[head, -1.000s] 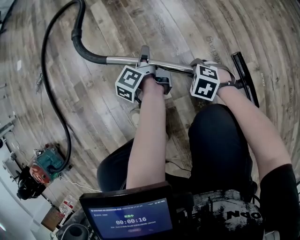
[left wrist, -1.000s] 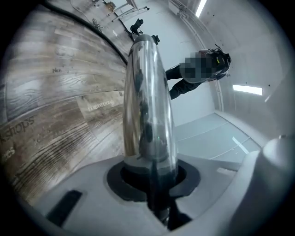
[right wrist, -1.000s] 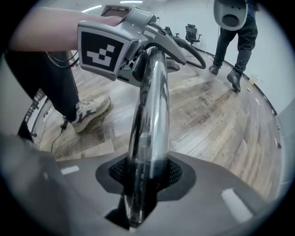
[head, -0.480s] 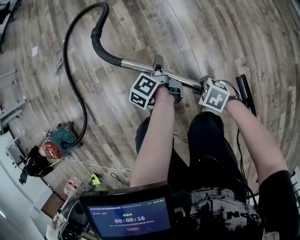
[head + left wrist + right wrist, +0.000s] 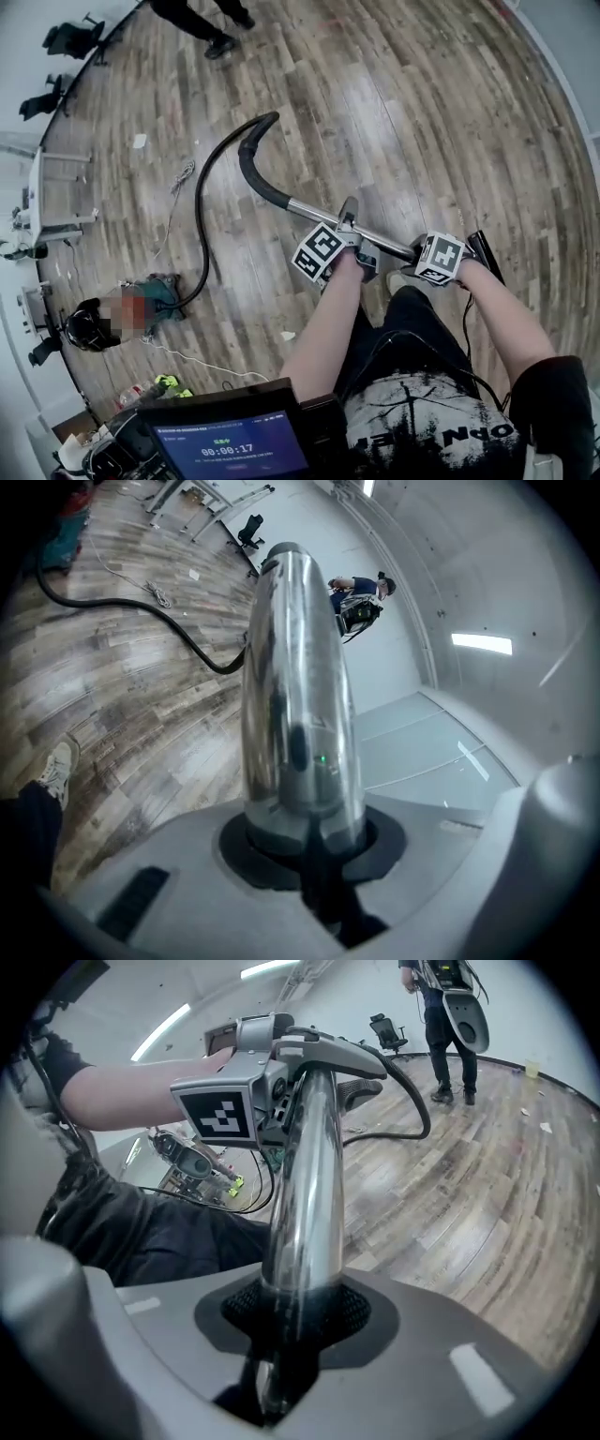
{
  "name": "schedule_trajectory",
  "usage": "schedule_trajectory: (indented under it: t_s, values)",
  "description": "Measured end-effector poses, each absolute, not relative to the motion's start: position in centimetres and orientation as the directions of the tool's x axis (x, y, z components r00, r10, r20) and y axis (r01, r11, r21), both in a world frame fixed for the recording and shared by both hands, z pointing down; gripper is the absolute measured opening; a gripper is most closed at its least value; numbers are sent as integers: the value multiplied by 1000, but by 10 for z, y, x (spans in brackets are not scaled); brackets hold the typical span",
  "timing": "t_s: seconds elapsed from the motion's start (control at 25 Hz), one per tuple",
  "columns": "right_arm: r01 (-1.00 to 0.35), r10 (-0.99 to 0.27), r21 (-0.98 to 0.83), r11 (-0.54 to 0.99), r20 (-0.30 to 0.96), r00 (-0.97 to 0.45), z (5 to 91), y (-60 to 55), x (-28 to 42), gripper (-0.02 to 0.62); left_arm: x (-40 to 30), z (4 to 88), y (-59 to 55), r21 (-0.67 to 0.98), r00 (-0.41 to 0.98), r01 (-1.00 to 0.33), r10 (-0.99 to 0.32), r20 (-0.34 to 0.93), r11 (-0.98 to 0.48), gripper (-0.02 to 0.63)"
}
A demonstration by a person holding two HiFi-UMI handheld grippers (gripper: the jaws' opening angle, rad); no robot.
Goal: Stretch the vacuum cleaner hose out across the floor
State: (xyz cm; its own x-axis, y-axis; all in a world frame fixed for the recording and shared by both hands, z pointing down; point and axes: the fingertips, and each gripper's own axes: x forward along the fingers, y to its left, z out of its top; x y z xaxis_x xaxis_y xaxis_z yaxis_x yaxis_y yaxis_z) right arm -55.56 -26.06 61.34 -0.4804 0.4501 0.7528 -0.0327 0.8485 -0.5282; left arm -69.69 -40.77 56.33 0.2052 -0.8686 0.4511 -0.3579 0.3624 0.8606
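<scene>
A black vacuum hose (image 5: pixel 202 202) runs in a long arc over the wood floor from the teal vacuum body (image 5: pixel 167 289) to a curved black handle (image 5: pixel 251 173). From the handle a chrome wand (image 5: pixel 305 212) leads to the black floor nozzle (image 5: pixel 485 253). My left gripper (image 5: pixel 349 225) grips the wand at its middle, jaws closing on the tube (image 5: pixel 295 696). My right gripper (image 5: pixel 419 258) is shut on the wand (image 5: pixel 305 1194) nearer the nozzle. The hose also shows behind each gripper (image 5: pixel 141 611) (image 5: pixel 417 1101).
A person (image 5: pixel 202 19) stands at the far edge of the floor, near office chairs (image 5: pixel 70 37). Desks (image 5: pixel 47 216) line the left wall. A white cord (image 5: pixel 178 178) lies beside the hose. A recorder screen (image 5: pixel 234 441) hangs at my chest.
Both grippers have carried the wand away from the vacuum body. The hose's wide loop has drawn out into a longer, flatter arc, and more of the room shows.
</scene>
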Motion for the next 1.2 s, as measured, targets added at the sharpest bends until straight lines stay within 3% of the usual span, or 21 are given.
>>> schedule_trajectory:
  t_s: [0.2, 0.48, 0.68, 0.96, 1.2]
  values:
    - [-19, 418, -484, 875, 774, -476, 559, -233, -520, 137, -663, 505, -373, 873, 207, -342, -878, 432, 349, 49]
    - [-69, 103, -146, 987, 899, -426, 548, -213, -535, 153, -676, 489, -328, 861, 170, -356, -880, 443, 365, 49]
    - [-131, -78, 29, 991, 919, -387, 546, -192, -549, 110, -681, 484, -297, 878, 194, -329, -885, 423, 348, 50]
    - [-206, 119, -245, 948, 867, -484, 528, -129, -549, 110, -657, 450, -278, 910, 357, -410, -907, 221, 60, 83]
    - [-136, 189, -282, 950, 863, -469, 531, -121, -515, 110, -632, 453, -265, 947, 332, -309, -924, 192, 86, 55]
